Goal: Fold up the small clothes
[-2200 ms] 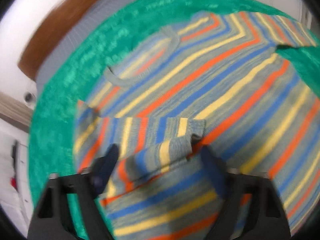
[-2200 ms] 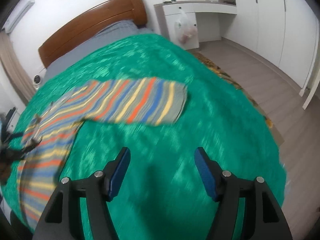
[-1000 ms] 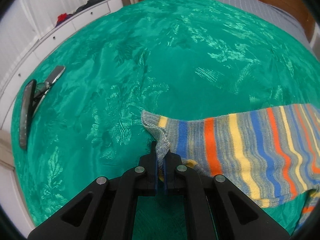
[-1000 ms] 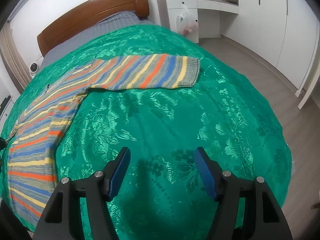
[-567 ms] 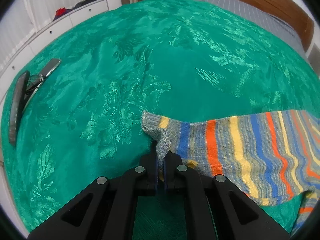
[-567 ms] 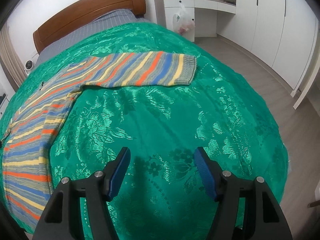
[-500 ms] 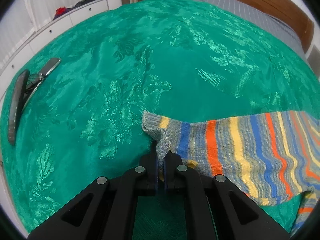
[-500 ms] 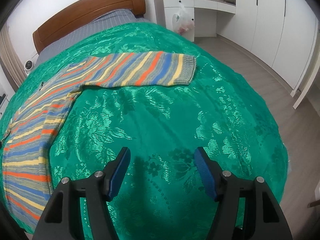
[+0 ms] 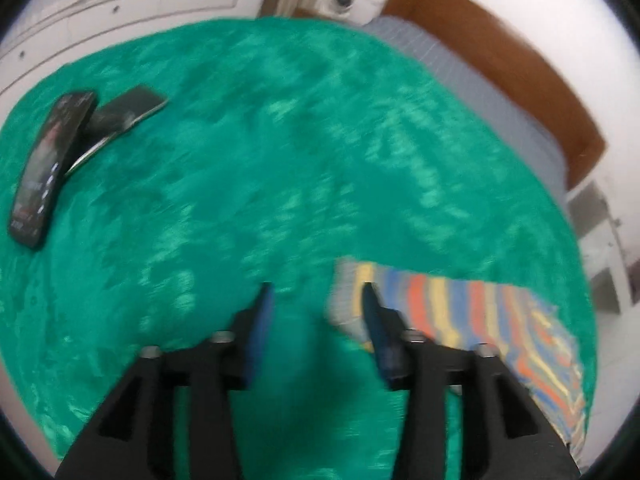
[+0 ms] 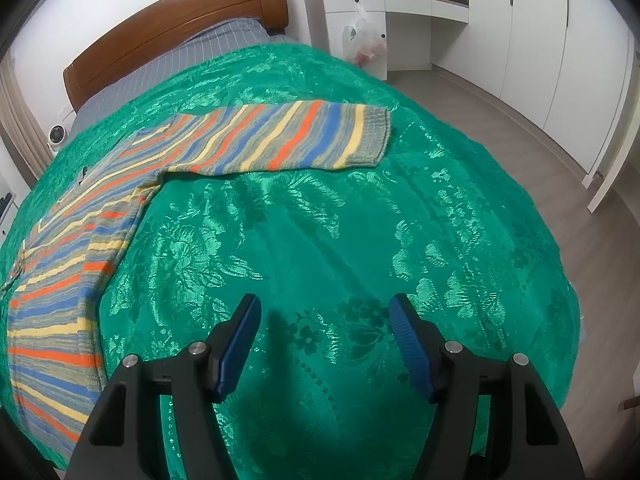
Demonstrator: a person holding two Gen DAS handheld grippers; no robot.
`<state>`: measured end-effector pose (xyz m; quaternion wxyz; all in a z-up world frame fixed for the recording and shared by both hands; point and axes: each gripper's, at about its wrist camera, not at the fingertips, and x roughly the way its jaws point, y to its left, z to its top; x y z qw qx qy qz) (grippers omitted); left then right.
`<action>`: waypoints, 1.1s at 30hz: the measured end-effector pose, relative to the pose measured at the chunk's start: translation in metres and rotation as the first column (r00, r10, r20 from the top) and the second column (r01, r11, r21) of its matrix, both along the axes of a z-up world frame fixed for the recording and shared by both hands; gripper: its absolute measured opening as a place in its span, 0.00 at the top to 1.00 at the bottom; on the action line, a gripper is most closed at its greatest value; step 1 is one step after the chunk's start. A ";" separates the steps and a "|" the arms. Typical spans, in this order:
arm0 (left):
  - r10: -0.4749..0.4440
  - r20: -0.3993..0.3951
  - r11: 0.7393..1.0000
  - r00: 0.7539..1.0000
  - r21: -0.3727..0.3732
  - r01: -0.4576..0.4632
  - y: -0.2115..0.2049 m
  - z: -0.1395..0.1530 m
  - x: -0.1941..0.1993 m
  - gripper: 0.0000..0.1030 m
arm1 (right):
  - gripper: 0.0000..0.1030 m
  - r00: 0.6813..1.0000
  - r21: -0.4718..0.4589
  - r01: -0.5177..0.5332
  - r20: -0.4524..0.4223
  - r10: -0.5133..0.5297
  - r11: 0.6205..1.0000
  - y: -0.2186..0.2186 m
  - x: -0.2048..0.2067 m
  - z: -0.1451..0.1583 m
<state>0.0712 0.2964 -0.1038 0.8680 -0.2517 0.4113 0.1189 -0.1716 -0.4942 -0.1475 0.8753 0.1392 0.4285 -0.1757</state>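
Since both tongs are spread with nothing between them, no part of the garment is gripped. Left tongs (image 9: 316, 292) hang released over the green bedspread (image 9: 248, 152), with the left sleeve cuff (image 9: 346, 300) just beside the right-hand finger; contact cannot be confirmed, as the left view is blurred. Right tongs (image 10: 322, 308) are likewise released, over bare bedspread, well apart from the right sleeve cuff (image 10: 370, 140).

Step in hand, as judged: sleeves laid out flat, ahead of being folded inward. To be done well:
- each cuff should be pinched at its ribbed edge, both knit layers, no bedspread caught
- the sleeve should be lifted just clear of the bedspread and carried across the sweater's body, not dragged; the satin looks slippery and the whole garment could slide
- the fold line should be kept at the shoulder seam, the sleeve laid straight across the body

The striped sweater (image 10: 80, 248) is spread on the bedspread: grey knit with orange, yellow and blue stripes, ribbed grey cuffs. From the body, one sleeve is extended toward the wardrobe side, flat, slightly angled; the other cuff lies beside the left tongs. Body looks flat, minor rippling at the side edge.

Two phones (image 9: 52, 160) lie on the bedspread, well apart from the sweater.
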 end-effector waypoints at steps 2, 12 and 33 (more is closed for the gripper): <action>-0.071 0.005 0.997 0.997 0.033 0.070 -0.025 0.009 0.014 0.40 | 0.36 1.000 -0.011 -0.004 -0.005 0.004 1.000 0.002 0.001 0.000; 0.006 -0.405 0.953 0.914 0.280 0.118 -0.089 -0.035 0.058 0.41 | 0.36 1.000 -0.018 0.003 -0.001 -0.003 1.000 0.003 0.000 0.001; -0.621 -0.217 0.778 0.754 -0.051 0.626 -0.205 -0.047 -0.165 0.28 | 0.36 0.919 0.355 -0.343 -0.065 0.390 0.869 0.072 -0.036 0.005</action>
